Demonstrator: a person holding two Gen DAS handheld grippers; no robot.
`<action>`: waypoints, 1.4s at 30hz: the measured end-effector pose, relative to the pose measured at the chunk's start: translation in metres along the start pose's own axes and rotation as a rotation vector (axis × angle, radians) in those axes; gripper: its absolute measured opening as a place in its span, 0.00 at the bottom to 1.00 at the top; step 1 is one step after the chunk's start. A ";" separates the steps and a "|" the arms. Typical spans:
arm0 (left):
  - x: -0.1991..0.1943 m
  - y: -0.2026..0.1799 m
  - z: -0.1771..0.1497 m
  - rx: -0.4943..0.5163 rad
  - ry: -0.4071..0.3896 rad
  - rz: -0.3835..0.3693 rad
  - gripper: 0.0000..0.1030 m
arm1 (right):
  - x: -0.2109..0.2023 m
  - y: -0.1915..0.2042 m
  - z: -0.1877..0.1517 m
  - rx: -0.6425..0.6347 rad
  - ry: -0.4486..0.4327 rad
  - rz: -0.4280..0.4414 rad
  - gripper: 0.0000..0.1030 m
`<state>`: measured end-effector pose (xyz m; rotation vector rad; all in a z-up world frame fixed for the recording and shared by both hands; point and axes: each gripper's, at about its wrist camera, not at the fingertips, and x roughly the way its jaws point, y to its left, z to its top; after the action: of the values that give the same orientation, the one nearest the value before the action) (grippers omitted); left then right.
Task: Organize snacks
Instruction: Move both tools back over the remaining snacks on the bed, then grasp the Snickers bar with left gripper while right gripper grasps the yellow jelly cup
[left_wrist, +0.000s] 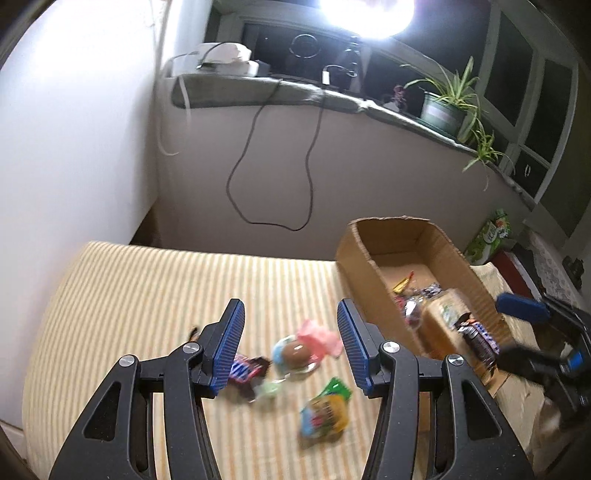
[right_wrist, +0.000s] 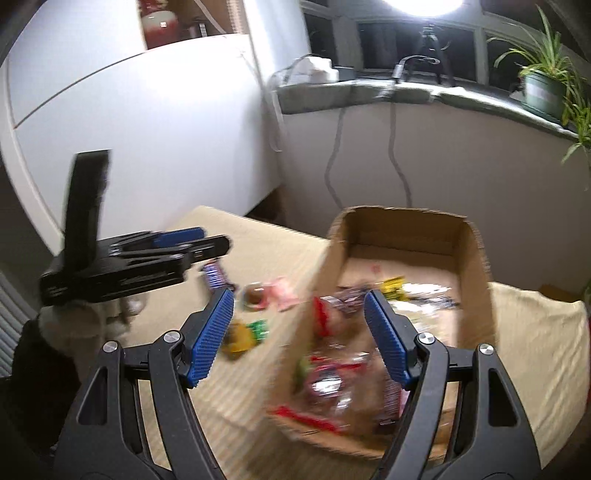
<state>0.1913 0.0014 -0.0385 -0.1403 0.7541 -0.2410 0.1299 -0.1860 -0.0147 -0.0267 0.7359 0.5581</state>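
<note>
My left gripper (left_wrist: 290, 319) is open and empty above loose snacks on the striped cloth: a round brown sweet with a pink wrapper (left_wrist: 295, 352), a blue and purple bar (left_wrist: 245, 369) and a yellow and green packet (left_wrist: 327, 410). A cardboard box (left_wrist: 369, 254) with several snacks inside stands to the right. My right gripper (right_wrist: 299, 306) is open and empty over the box's near left wall (right_wrist: 295, 354). The same loose snacks lie left of the box in the right wrist view: the packet (right_wrist: 243, 338) and the round sweet (right_wrist: 255, 295).
The striped cloth (left_wrist: 147, 291) covers the surface, which ends at a wall behind. A window ledge (left_wrist: 258, 92) carries cables and a potted plant (left_wrist: 443, 107). A green carton (left_wrist: 491, 236) stands beyond the box. The left gripper shows in the right wrist view (right_wrist: 177, 240).
</note>
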 end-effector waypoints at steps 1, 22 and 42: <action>-0.001 0.006 -0.002 -0.009 0.001 0.004 0.50 | 0.001 0.009 -0.003 -0.007 -0.002 0.011 0.74; 0.011 0.066 -0.051 -0.142 0.111 -0.045 0.50 | 0.080 0.081 -0.070 0.137 0.134 0.022 0.51; 0.056 0.069 -0.032 -0.206 0.167 -0.099 0.56 | 0.100 0.073 -0.064 0.234 0.129 -0.115 0.50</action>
<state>0.2199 0.0519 -0.1135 -0.3570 0.9389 -0.2706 0.1143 -0.0895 -0.1143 0.1124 0.9154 0.3600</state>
